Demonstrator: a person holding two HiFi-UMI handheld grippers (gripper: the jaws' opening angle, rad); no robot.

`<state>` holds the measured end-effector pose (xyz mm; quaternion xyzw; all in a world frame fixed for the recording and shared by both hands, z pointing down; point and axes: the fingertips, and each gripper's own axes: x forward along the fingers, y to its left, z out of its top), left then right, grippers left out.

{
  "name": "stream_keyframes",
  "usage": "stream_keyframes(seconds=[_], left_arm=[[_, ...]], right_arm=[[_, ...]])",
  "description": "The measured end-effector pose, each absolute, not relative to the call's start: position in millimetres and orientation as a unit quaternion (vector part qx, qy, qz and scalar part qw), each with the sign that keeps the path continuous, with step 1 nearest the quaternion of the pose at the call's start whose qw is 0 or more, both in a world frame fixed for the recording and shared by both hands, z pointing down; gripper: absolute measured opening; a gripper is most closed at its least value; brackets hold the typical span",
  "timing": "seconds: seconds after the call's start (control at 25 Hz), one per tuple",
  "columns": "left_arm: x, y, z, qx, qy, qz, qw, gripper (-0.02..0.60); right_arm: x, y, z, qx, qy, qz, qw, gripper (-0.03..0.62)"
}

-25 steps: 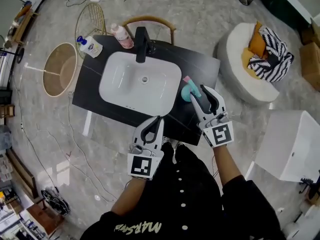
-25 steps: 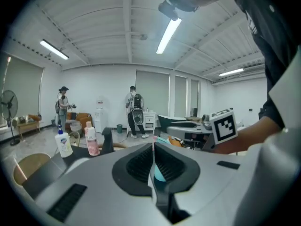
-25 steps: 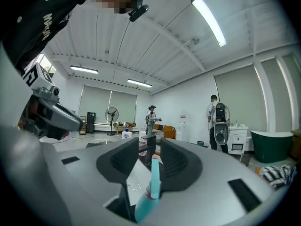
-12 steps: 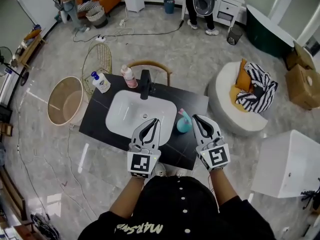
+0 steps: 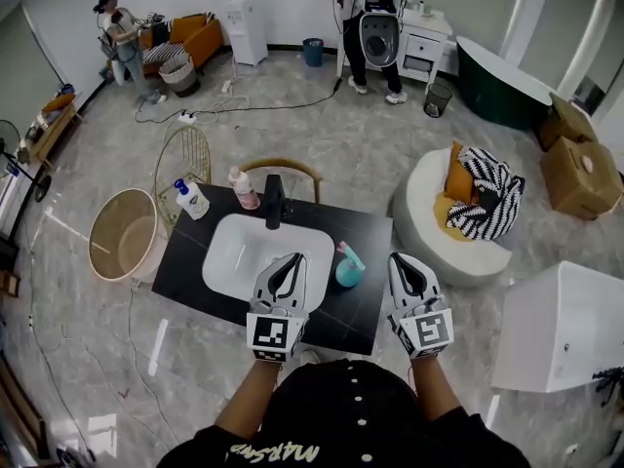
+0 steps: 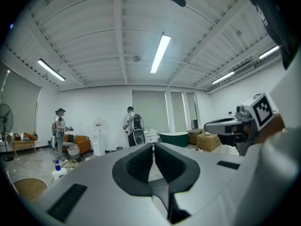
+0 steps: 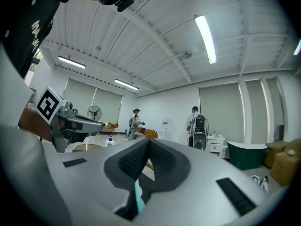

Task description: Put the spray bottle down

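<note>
The teal spray bottle point(image 5: 347, 267) with a pink trigger stands upright on the black countertop point(image 5: 370, 305), just right of the white sink point(image 5: 244, 252). My right gripper point(image 5: 403, 264) hovers to the bottle's right, apart from it, jaws shut on nothing. My left gripper point(image 5: 290, 262) hangs over the sink's near edge, also shut and empty. In the left gripper view the left gripper's point(image 6: 154, 148) pads meet, with the right gripper point(image 6: 237, 125) off to the side. In the right gripper view the right gripper's point(image 7: 147, 143) pads touch, and a teal sliver of the bottle point(image 7: 139, 200) shows below them.
A black faucet point(image 5: 274, 203), a pink bottle point(image 5: 243, 189) and a blue-pump soap bottle point(image 5: 192, 201) stand behind the sink. Left of the counter are a wicker basket point(image 5: 122, 234) and a wire basket point(image 5: 182, 156). A pouf with cushions point(image 5: 458, 213) and a white box point(image 5: 558, 322) lie right. People stand at the back.
Both grippers have risen and drawn back from the counter. The right gripper stood open beside the spray bottle; it has since shut, clear of it. The bottle stays on the counter.
</note>
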<state>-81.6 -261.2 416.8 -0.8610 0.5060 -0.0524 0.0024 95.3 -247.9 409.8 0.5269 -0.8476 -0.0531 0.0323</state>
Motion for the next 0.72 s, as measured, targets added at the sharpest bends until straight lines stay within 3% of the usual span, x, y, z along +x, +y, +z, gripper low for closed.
stream_keyframes(seconds=[0.72], left_arm=[[-76.9, -251.2, 420.7, -0.863, 0.501, -0.059, 0.007, 0.021]], right_arm=[[101.0, -247.5, 399.5, 0.537, -0.842, -0.044, 0.009, -0.005]])
